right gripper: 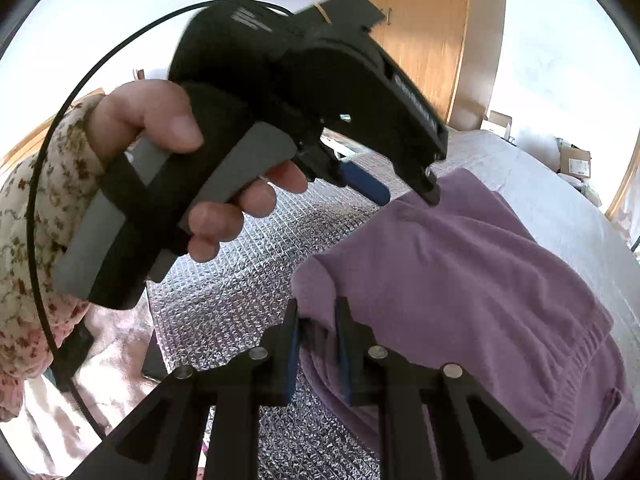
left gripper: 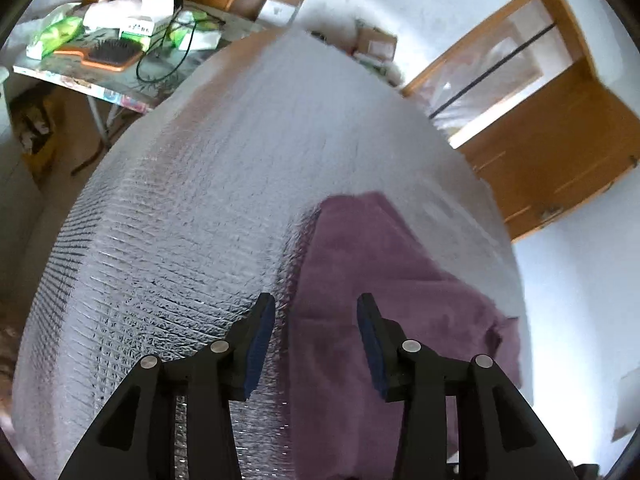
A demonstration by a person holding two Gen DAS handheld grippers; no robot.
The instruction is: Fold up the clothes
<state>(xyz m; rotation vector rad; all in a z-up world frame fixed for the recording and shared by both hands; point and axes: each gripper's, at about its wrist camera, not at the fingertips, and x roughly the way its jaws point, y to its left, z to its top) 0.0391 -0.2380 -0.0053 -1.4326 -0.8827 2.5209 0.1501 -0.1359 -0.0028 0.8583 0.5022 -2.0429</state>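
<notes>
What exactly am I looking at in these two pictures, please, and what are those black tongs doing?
A person holds a pair of hand-operated tongs in each hand; a camera on each looks out along its fingers. The left wrist picture shows the left tongs open and empty above a purple garment on a silvery quilted mat. The right wrist picture shows the right tongs closed on a fold of that garment, with the person's hand gripping the other tool. A cluttered side table stands behind.
</notes>
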